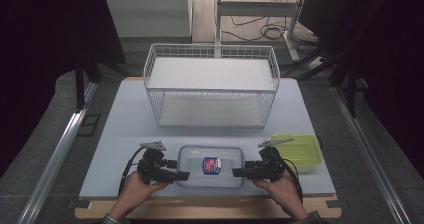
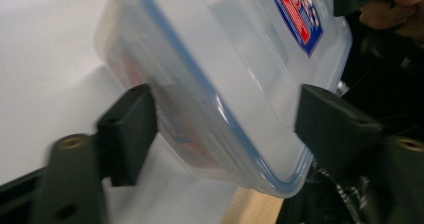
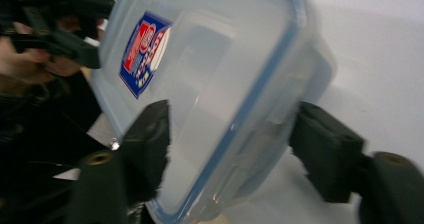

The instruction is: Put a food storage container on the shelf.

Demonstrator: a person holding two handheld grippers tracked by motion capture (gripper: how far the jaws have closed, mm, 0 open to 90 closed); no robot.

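The clear lidded box (image 1: 210, 166) sits on the desk (image 1: 130, 129) just before the wire basket (image 1: 212, 86). Left gripper (image 1: 181, 175) and right gripper (image 1: 237, 172) straddle its ends, jaws apart, not yet pressing; squeeze evenly and lift level.

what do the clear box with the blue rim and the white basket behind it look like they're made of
The clear box looks like translucent plastic with a smooth, slightly frosted finish: the table shows through its lid, which has a blue rim and a printed sticker. The white basket looks like thin metal wire with a white coating, judging by its fine open grid; whether that coating is paint or plastic I cannot tell.
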